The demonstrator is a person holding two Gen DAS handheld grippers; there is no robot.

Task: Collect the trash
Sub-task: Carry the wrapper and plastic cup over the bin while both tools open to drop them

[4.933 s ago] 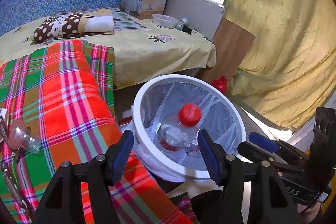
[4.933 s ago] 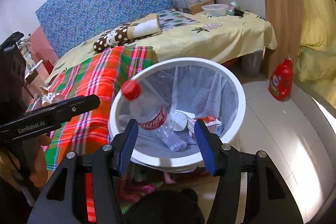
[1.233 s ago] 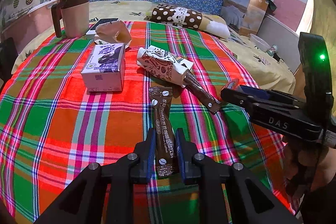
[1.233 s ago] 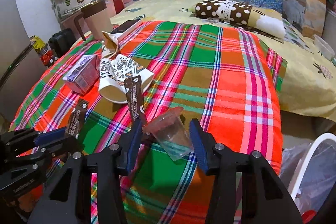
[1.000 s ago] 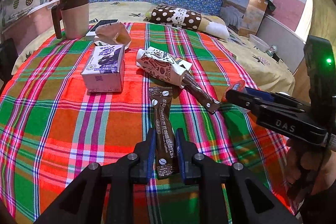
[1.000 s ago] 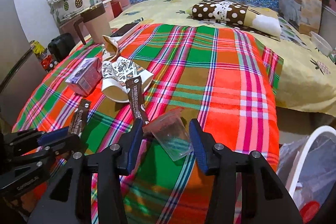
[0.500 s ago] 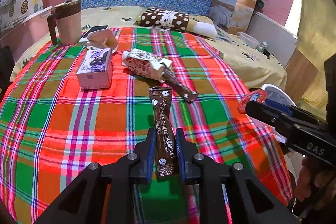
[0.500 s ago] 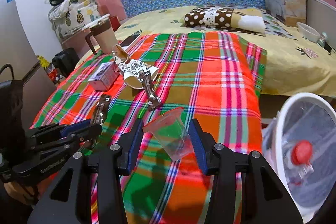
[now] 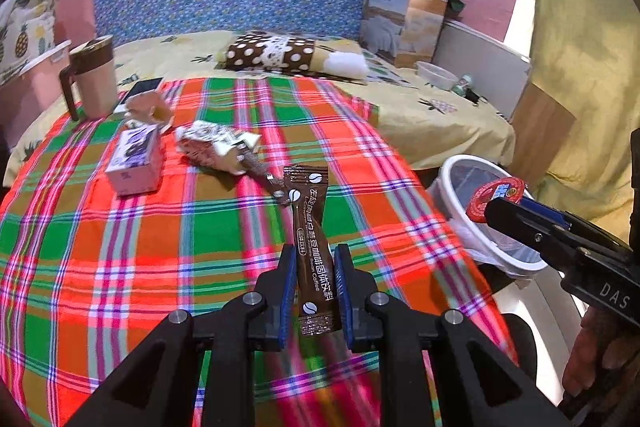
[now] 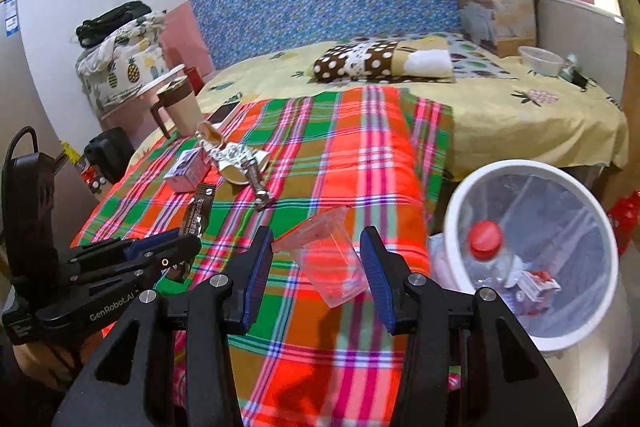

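Observation:
My left gripper (image 9: 313, 287) is shut on a brown coffee sachet (image 9: 311, 239) and holds it above the plaid blanket (image 9: 120, 247). My right gripper (image 10: 316, 279) is shut on a clear plastic cup (image 10: 328, 259) with a red lid rim, also in the left wrist view (image 9: 496, 199). The white trash bin (image 10: 460, 211) with a clear liner stands to the right of the bed and holds a red-capped bottle (image 10: 486, 247) and a carton. A purple milk carton (image 9: 136, 163), a patterned paper wrapper (image 9: 212, 147) and another brown sachet (image 9: 272, 183) lie on the blanket.
A mug (image 9: 94, 83), a phone (image 9: 140, 89) and a crumpled paper cup (image 9: 148, 109) sit at the blanket's far left. A polka-dot pillow (image 9: 276, 53), a box (image 9: 400, 23) and a bowl (image 9: 436, 75) lie farther back. A red detergent bottle (image 10: 624, 215) stands behind the bin.
Both grippers have lifted their items off the blanket and swung right and back toward the bin. The bin has come into both views.

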